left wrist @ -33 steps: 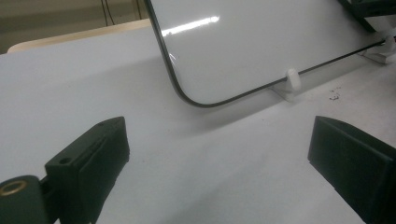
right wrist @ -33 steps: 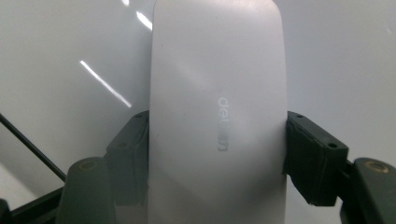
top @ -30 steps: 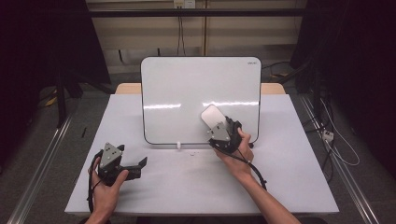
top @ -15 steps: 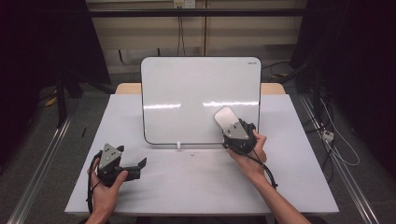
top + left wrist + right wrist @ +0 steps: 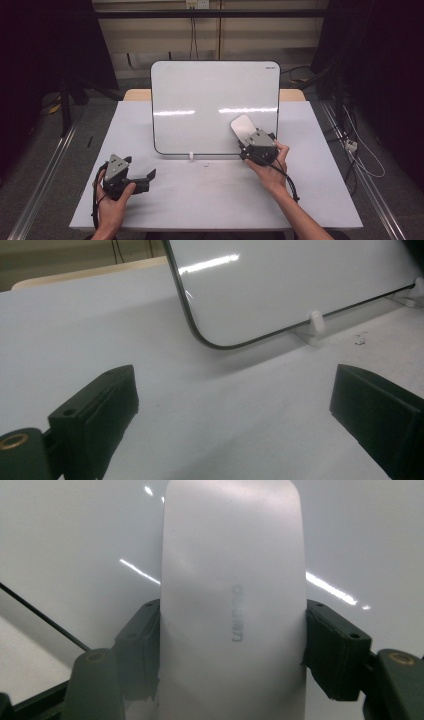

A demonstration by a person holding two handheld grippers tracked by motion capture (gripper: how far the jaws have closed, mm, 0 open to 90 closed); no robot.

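White eraser (image 5: 242, 126) against whiteboard (image 5: 200, 100).
We are gripping it in the right gripper (image 5: 248, 138); left gripper (image 5: 145, 177) is resting open on the table (image 5: 210, 195).

Whiteboard (image 5: 200, 100): glossy white face, smooth, with bright streaks of reflected light; thin dark rim; small white plastic feet (image 5: 316, 322) at lower edge. Eraser (image 5: 232, 605): smooth white plastic shell, satin sheen, faint grey lettering on its back. Right gripper (image 5: 246, 137): matt black plastic, brass-coloured screw inserts. Left gripper (image 5: 235, 405): same matt black plastic, one brass-coloured insert. Desk (image 5: 210, 200): matt pale grey top, smooth, few dark specks; light wood edge behind whiteboard.
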